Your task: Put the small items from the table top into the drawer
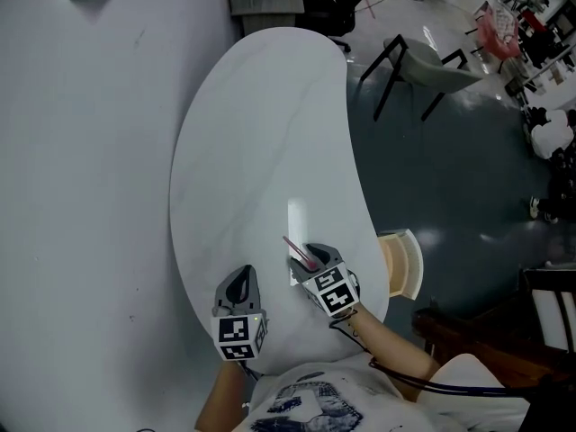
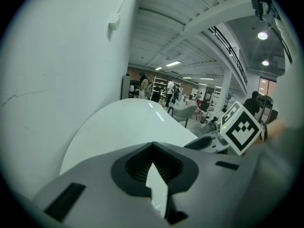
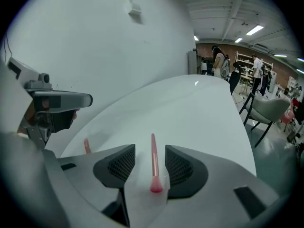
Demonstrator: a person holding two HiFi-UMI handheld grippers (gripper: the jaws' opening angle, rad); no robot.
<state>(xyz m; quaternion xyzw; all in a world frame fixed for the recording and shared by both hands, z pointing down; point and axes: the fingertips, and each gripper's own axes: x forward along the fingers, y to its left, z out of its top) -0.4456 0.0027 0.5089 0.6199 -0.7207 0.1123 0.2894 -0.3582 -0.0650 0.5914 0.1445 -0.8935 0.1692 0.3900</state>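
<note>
**Pink brush between open jaws, not yet gripped**

Right tool (image 3: 150,149): jaws wide apart, angled down at the surface (image 1: 261,133). A slim pink brush (image 3: 154,167) lies flat on the surface in the gap between them. Neither pad touches it, so it is not held.

Brush orientation, from the right gripper view: the soft pink bristle head is at the near end, deep between the jaws. The thin handle runs straight away along the jaw line, with a shinier band partway along that looks like a ferrule.

In the head view the brush (image 1: 298,249) sits near the surface's front right edge. The drawer (image 1: 403,264) stands open just beyond that edge.

Left tool (image 2: 152,147): jaw tips together, nothing between them. It hangs over the near part of the surface beside the right tool.

A second small pink item (image 3: 87,146) lies to the left, partly hidden by the tool body. I cannot tell what it is.

Handling judgement:
- The brush is very light, with a stiff, narrow handle. It lies low, so the pads must come right down to the surface.
- It may roll or skid on the smooth top as the jaws close.
- The bristles are soft and would splay or slip under the pads. Best to take it on the handle, at or just beyond the band.
- Moderate pressure should be enough.
</note>
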